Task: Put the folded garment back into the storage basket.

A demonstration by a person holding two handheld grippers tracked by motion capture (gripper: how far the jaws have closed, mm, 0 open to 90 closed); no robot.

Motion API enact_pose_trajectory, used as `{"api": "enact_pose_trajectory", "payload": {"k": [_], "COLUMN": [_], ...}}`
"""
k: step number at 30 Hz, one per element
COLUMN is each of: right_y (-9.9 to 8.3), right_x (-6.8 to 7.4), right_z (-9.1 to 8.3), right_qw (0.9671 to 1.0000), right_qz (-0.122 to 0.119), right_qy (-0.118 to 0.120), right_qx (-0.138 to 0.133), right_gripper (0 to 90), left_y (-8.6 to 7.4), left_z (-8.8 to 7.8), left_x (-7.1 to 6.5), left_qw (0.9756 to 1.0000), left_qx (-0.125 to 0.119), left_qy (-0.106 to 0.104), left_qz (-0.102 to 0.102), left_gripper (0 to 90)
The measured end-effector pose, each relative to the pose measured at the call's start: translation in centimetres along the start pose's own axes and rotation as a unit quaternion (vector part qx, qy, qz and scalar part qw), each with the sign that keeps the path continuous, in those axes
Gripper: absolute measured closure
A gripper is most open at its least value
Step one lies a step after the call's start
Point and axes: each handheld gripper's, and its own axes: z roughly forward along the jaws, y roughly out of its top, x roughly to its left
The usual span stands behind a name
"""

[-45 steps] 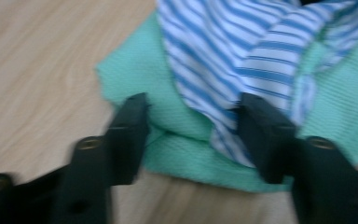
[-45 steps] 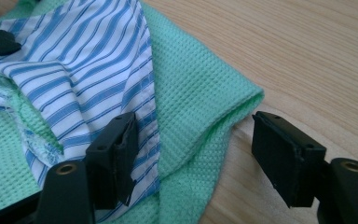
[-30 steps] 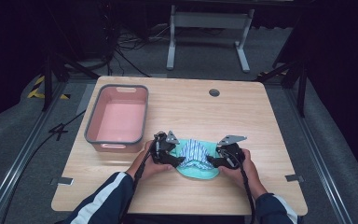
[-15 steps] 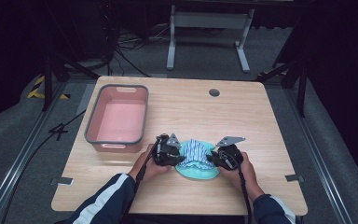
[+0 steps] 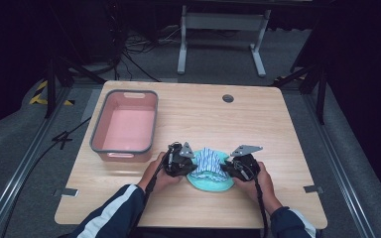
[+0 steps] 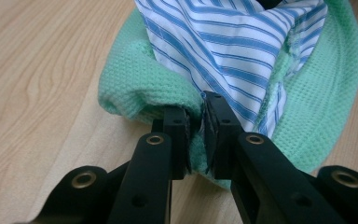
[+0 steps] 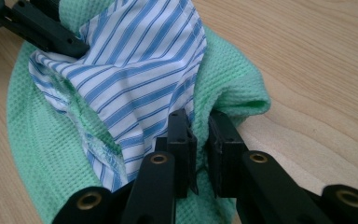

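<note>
Now both grippers have just been closing, and each has fabric between its jaws. The left gripper (image 5: 187, 163) pinches the left edge of the bundle, where the green waffle-weave cloth (image 5: 213, 182) folds over; in its own view the black pads (image 6: 214, 122) press on green weave with the blue-and-white striped cloth (image 6: 242, 51) bunched just beyond. The right gripper (image 5: 233, 167) clamps the opposite edge, and in its view the jaws stand narrow on the fold where stripes meet green (image 7: 233, 95) (the striped layer seems caught there too, though how much I cannot tell).

The bundle lies near the front edge of the wooden table (image 5: 278, 129), a little right of centre, exactly between the two hands. Its long axis runs left to right, from one gripper to the other, with the striped cloth heaped on top of the green one in the middle. Neither hand is nearer than the other: each sits at its own end.

The pink bin (image 5: 126, 126) stands to the left and a little farther back, just beside the left hand (image 5: 158, 173) but apart from the cloth. If the bundle is meant for it, I judge the move would go leftward and away, both ends lifted together so the striped piece does not slide off.
</note>
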Motion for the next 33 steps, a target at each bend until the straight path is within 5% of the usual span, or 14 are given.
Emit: {"api": "enact_pose_trajectory", "payload": {"k": [33], "right_y": [2.2], "right_x": [1.0], "right_z": [-3.5], "right_qw": [0.9992], "right_qz": [-0.015], "right_qy": [-0.012], "right_qx": [-0.034], "right_gripper": [80.5], "left_y": [2.3], "left_z": [-3.2], "left_x": [-0.7], "left_qw": [0.9991], "left_qx": [-0.008], "left_qy": [0.026], "left_qz": [0.032], "left_gripper": [81.0]}}
